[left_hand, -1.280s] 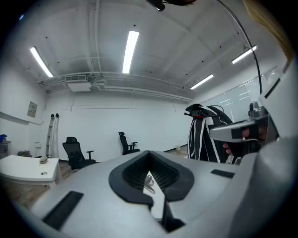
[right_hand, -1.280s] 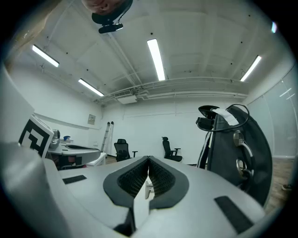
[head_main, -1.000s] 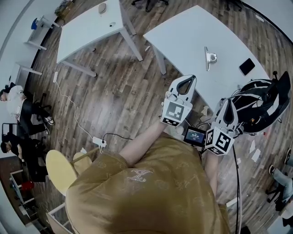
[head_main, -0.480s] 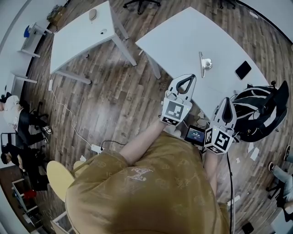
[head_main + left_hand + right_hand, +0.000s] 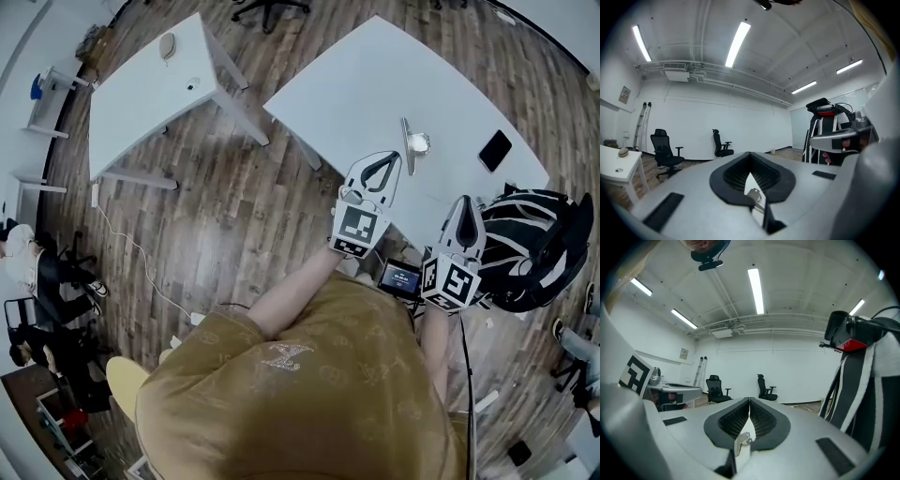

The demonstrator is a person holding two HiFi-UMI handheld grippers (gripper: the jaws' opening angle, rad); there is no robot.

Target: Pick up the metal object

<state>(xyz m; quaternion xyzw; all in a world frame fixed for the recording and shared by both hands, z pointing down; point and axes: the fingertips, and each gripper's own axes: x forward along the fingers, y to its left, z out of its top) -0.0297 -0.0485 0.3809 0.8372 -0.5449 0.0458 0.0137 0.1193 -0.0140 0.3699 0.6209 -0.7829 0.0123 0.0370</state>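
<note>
The left gripper and the right gripper, side by side, both have their jaws pressed together with nothing between them, while the metal object lies on the white table just ahead, nearer the left tongs' tips and slightly to their right.

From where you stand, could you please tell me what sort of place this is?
Most likely an open office or lab workroom: plain white tables on a wood-plank floor, black swivel chairs along the wall, and ceiling strip lights overhead.
</note>
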